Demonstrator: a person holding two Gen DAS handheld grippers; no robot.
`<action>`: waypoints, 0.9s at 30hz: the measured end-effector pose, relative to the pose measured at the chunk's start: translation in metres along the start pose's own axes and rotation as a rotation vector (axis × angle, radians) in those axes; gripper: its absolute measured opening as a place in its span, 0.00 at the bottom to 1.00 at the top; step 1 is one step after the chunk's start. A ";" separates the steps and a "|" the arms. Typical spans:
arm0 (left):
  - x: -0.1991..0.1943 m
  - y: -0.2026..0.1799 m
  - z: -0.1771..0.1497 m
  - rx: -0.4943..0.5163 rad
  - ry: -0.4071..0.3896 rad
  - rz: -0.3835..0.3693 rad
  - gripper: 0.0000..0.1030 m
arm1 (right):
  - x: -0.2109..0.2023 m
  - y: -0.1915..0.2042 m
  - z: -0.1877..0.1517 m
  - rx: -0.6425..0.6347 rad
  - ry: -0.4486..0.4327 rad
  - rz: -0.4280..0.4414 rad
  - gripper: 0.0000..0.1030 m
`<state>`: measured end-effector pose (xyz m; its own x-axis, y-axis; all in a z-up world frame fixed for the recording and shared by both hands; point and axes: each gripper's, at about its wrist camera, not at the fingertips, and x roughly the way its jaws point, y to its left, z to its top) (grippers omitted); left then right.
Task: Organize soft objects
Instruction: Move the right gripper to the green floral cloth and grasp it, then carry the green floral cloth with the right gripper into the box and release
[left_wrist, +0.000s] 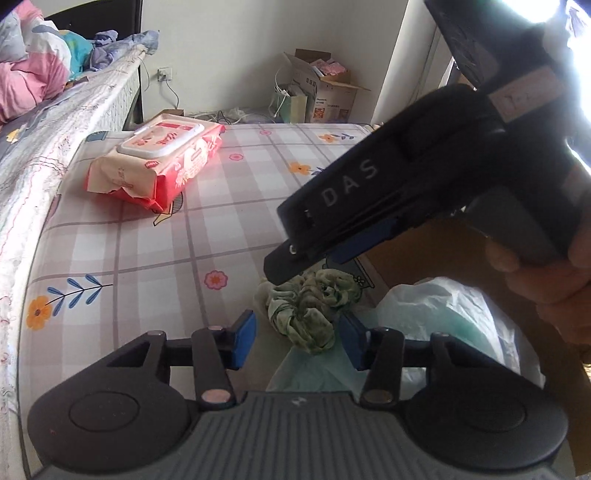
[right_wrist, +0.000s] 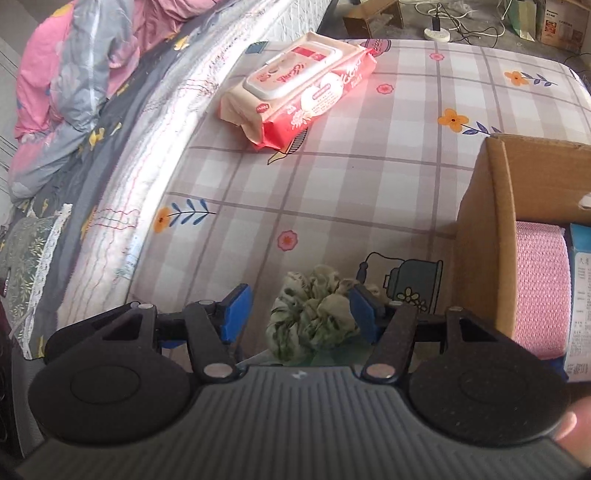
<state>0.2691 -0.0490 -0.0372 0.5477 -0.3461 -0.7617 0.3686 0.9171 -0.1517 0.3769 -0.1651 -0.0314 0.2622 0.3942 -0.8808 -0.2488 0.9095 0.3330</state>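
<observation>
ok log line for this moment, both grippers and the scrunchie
left gripper open, scrunchie between | right gripper open over it | wipes on bed | box at right

Scrunchie on bedsheet, cardboard box right of it, wipes pack well behind

left wrist view: close, tilted down over checked bedsheet, facing far wall. right wrist view: close, steeper. shared: green scrunchie low centre, red wipes pack upper left.
</observation>
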 end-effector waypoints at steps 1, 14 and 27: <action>0.006 0.000 0.001 0.001 0.011 -0.003 0.44 | 0.008 -0.003 0.002 -0.004 0.013 -0.003 0.57; 0.009 0.000 0.004 -0.032 0.017 0.030 0.04 | 0.034 -0.013 0.006 0.012 0.067 0.081 0.17; -0.092 -0.055 0.017 0.040 -0.164 0.030 0.03 | -0.078 -0.005 -0.030 0.033 -0.110 0.232 0.11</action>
<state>0.2107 -0.0708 0.0518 0.6731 -0.3497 -0.6516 0.3784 0.9199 -0.1028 0.3300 -0.2042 0.0255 0.3021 0.6033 -0.7381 -0.2845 0.7961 0.5342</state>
